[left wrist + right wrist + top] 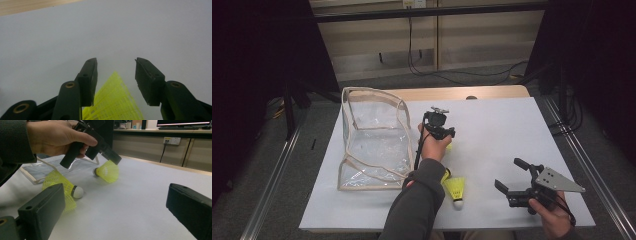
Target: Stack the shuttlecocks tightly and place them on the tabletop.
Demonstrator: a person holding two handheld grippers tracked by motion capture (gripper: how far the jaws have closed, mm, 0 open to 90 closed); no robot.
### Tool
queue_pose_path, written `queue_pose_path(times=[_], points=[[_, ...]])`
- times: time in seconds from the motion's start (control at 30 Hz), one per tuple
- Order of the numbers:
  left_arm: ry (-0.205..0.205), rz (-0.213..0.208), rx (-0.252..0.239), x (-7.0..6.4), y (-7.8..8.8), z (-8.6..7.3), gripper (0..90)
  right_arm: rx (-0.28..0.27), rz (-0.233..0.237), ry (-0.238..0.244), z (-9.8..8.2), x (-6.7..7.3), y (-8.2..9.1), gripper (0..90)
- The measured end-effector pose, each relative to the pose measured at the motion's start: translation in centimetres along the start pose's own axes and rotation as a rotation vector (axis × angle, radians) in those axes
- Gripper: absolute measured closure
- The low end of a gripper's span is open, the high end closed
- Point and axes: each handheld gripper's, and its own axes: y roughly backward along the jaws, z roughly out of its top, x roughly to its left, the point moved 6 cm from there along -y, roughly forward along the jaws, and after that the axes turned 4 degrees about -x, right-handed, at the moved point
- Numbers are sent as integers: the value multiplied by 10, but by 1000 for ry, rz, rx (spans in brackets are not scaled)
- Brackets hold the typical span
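Note:
A yellow shuttlecock (115, 100) lies on the white table top between the jaws of my left gripper (116, 62). The jaws stand apart over its skirt, and the right pad is clear of it. From the right gripper view, that shuttlecock (107, 171) rests on its side under the left gripper (112, 160). In the high view the left gripper (446, 140) points down at mid table. A second yellow shuttlecock (456, 189) with a white cork lies near the front edge. My right gripper (509, 173) is held open and empty at the front right.
A clear plastic bag (372, 140) with beige trim lies open on the left of the table (497, 130). Another yellow skirt (445, 175) pokes out beside the person's left sleeve. Cables run across the floor behind the table.

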Motion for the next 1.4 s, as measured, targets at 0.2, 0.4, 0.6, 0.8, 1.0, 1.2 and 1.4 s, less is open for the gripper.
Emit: queue_pose_path(times=[0.2, 0.4, 0.6, 0.8, 1.0, 1.2, 1.4], points=[[-14, 15, 8, 2, -3, -2, 583, 1, 1, 0, 0, 0, 0, 15], [-2, 22, -1, 2, -6, -2, 646, 0, 0, -2, 0, 0, 0, 16], [-6, 28, -2, 4, -7, -1, 757, 0, 0, -1, 0, -1, 0, 15], [-6, 33, 4, 6, -8, -1, 823, 0, -2, -1, 0, -1, 0, 16], [-4, 29, 10, 6, -9, 1, 882, -2, -2, -4, 0, -1, 1, 15], [4, 29, 5, 7, -8, 4, 900, -3, -2, -3, 0, -1, 1, 15], [14, 20, -4, 7, -8, 6, 900, -2, -2, -5, 0, -2, 1, 16]])
